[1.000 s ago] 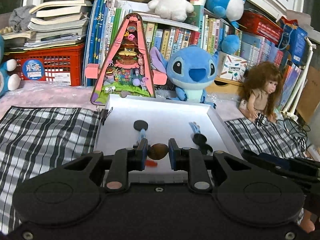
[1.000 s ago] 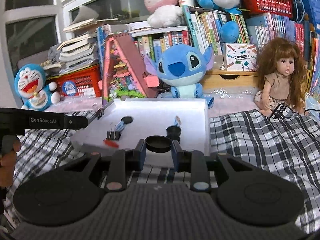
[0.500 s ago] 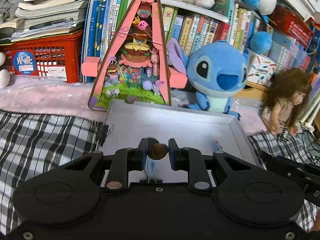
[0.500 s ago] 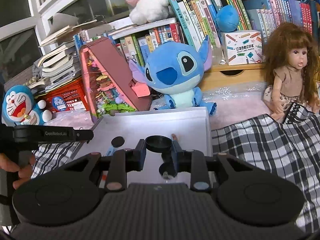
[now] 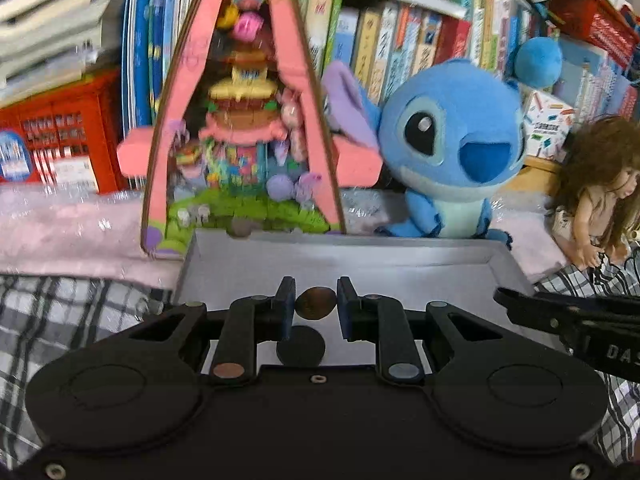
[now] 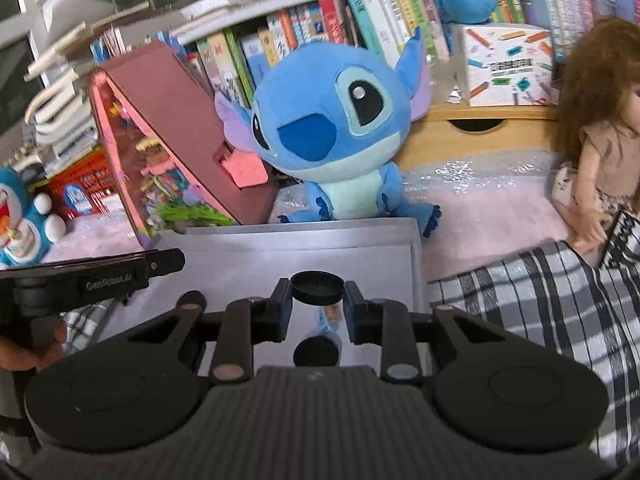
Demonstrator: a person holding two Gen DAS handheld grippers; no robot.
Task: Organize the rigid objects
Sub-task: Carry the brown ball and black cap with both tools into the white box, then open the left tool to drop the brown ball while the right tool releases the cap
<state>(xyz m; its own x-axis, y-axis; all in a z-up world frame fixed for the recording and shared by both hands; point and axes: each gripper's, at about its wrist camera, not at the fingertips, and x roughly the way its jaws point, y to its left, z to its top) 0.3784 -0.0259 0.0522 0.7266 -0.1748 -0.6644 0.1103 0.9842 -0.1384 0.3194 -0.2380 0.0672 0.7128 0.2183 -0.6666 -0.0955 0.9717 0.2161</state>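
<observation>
My left gripper point(image 5: 316, 304) is shut on a small brown oval stone point(image 5: 315, 303) and holds it above the white tray point(image 5: 400, 264). A black round disc point(image 5: 300, 346) lies on the tray just below it. My right gripper point(image 6: 316, 296) is shut on a black round cap point(image 6: 317, 288) above the same white tray point(image 6: 360, 248). Under it lie another black disc point(image 6: 316, 352) and a blue pen-like piece point(image 6: 331, 316). The right gripper's side shows at the right of the left wrist view point(image 5: 568, 320); the left one shows at the left of the right wrist view point(image 6: 92, 280).
Behind the tray stand a pink triangular toy house point(image 5: 240, 120), a blue Stitch plush point(image 5: 452, 148) and rows of books point(image 5: 400, 40). A doll point(image 6: 592, 152) sits at the right. A red crate point(image 5: 56, 132) is at the left. Checked cloth point(image 6: 540, 300) flanks the tray.
Both grippers have moved forward over the tray toward its far side, still holding the stone and the cap. The toy house and plush look closer.
</observation>
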